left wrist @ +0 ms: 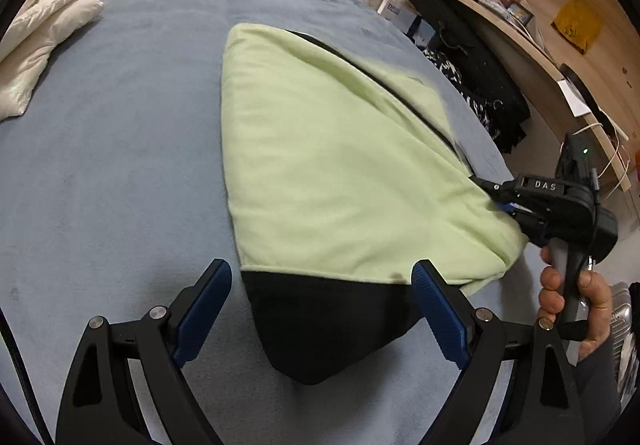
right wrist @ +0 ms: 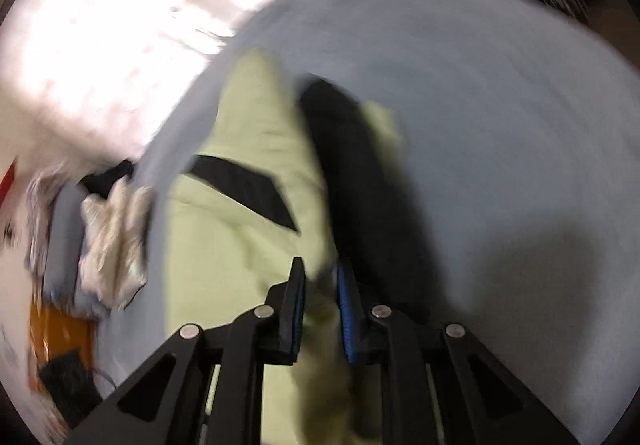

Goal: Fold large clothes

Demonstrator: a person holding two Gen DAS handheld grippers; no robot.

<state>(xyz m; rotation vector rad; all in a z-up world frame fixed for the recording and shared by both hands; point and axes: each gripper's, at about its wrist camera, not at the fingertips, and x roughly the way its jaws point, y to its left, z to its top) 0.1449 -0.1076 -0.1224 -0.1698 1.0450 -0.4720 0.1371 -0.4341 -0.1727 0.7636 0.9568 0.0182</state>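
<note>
Hovering spread over the black hem, the left tongs (left wrist: 322, 283) are gripping nothing. Beyond them, the green garment (left wrist: 320, 165) is lying folded on the bed (left wrist: 120, 145); at three o'clock, the right tongs (right wrist: 320, 285) are pinching its edge.

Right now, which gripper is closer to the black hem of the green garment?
Left. The left gripper stands open astride the black hem, not touching it. The right gripper is clamped on the green garment at its far side edge.
</note>
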